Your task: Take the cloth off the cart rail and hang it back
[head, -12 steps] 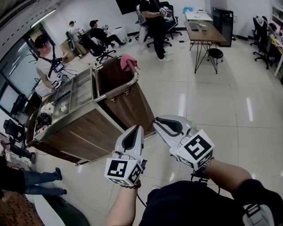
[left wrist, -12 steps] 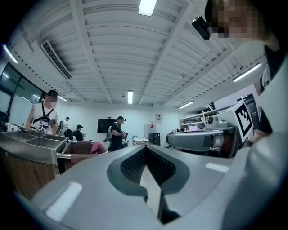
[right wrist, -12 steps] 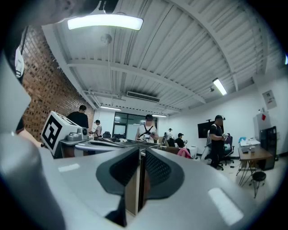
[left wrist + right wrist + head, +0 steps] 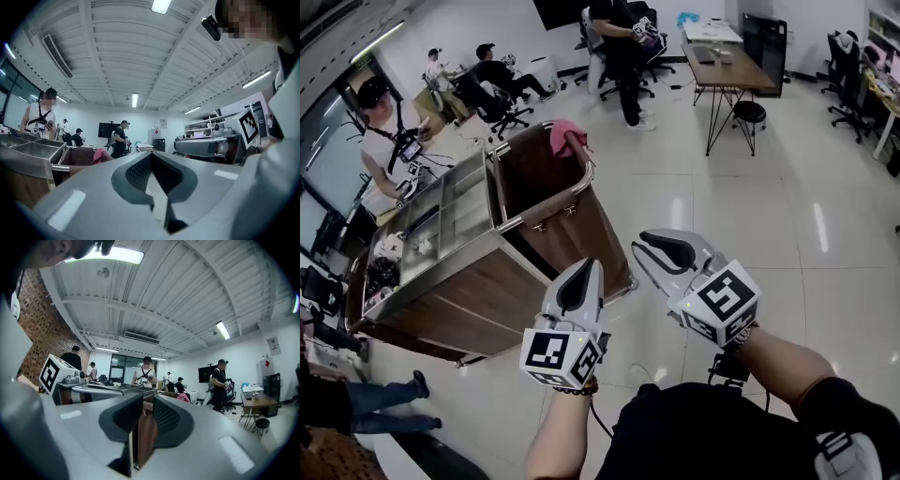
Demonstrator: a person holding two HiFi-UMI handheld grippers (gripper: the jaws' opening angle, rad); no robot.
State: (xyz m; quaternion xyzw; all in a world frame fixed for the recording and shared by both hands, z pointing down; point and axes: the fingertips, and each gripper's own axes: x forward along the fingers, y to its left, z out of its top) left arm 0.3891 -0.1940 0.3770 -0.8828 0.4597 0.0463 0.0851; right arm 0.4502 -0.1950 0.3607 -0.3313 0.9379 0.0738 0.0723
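A pink cloth [image 4: 565, 134] hangs over the far end of the metal rail [image 4: 584, 180] of a cart's brown bag. The same pink cloth [image 4: 99, 155] shows small and distant in the left gripper view, and the cloth [image 4: 183, 398] also appears far off in the right gripper view. Both grippers hover in the air on the near side of the cart, well short of the cloth. My left gripper [image 4: 581, 270] [image 4: 151, 154] has its tips together and holds nothing. A narrow slit stands between the jaws of my right gripper [image 4: 649, 242] [image 4: 143, 401], and nothing is in it.
The wooden cart [image 4: 478, 286] carries metal trays [image 4: 455, 211] with small items. A person [image 4: 389, 141] stands at its far left side. More people sit and stand at the back, near office chairs [image 4: 502, 108] and a long table [image 4: 733, 70]. Glossy tiled floor [image 4: 741, 206] lies to the right.
The right gripper sits slightly higher in the head view. The left gripper has kept its place and the cloth stays on the rail.
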